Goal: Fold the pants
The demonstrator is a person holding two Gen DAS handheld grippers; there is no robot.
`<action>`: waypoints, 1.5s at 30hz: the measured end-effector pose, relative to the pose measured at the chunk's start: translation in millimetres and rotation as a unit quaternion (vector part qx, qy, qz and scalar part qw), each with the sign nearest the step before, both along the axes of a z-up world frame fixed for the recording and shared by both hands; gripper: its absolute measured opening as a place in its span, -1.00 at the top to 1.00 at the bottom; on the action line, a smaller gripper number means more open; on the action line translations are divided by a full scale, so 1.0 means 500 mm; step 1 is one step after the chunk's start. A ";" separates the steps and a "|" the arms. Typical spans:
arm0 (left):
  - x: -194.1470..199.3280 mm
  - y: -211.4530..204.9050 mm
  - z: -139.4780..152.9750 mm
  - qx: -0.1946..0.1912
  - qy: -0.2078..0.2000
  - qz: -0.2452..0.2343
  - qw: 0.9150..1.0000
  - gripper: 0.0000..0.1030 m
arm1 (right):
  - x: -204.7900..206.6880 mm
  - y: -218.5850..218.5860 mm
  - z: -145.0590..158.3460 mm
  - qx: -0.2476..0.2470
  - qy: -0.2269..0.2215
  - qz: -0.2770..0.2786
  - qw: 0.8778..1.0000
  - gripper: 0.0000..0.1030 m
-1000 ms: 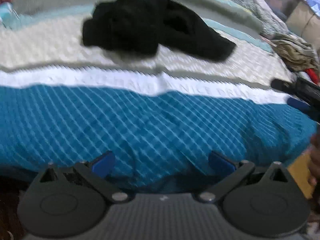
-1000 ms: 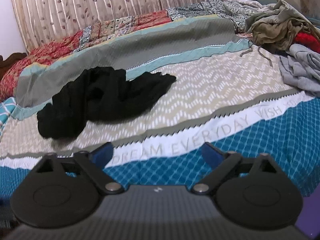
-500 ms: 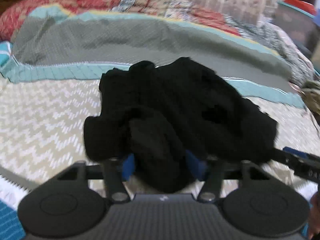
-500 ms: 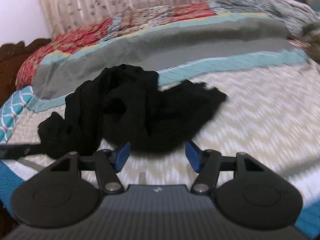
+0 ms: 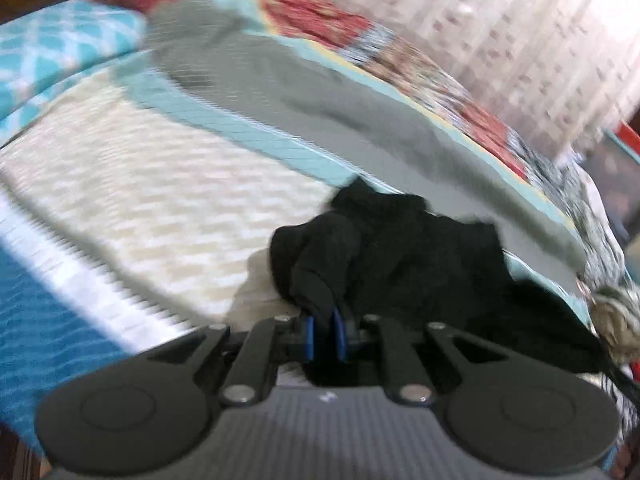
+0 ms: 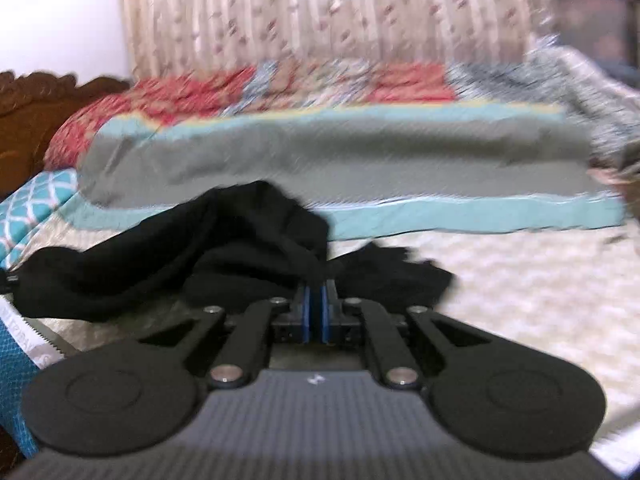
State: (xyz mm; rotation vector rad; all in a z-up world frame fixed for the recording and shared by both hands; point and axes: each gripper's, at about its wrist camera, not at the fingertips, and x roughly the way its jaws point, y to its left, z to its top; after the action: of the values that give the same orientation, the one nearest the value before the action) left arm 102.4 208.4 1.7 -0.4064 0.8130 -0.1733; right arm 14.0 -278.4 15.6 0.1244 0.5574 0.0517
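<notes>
Ahead of both clamped grippers, left gripper (image 5: 323,334) and right gripper (image 6: 317,312) pinch crumpled black fabric pants (image 6: 224,256), folding not started.

We see black pants (image 6: 240,256) bunched on a bedspread (image 6: 520,280) banded in cream zigzag, pale teal, grey and a red floral patchwork, with a deep blue diamond-checked band nearest us. Blue pads (image 6: 306,312) line the black grippers; beige leaf-printed curtains (image 6: 320,12) hang behind.
</notes>
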 end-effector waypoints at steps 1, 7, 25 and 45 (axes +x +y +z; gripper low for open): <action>-0.013 0.019 -0.007 -0.002 0.006 0.010 1.000 0.82 | -0.030 -0.016 0.005 -0.006 -0.003 -0.010 1.000 0.84; -0.053 0.085 -0.071 -0.037 0.055 0.048 0.997 0.77 | -0.153 -0.087 -0.038 -0.026 0.049 -0.073 0.996 0.83; 0.024 0.060 -0.121 -0.060 0.102 0.023 0.993 0.66 | -0.013 -0.215 -0.076 0.153 0.081 -0.163 0.971 -0.14; 0.328 0.036 0.431 -0.184 -0.122 0.038 0.974 0.83 | 0.210 -0.330 0.191 0.233 -0.011 -0.213 0.949 0.85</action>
State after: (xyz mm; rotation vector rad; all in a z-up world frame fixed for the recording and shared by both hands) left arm 266.5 226.6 217.2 -0.7500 0.5199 -0.2990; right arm 119.2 -443.2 111.0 0.7030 0.4772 -0.2376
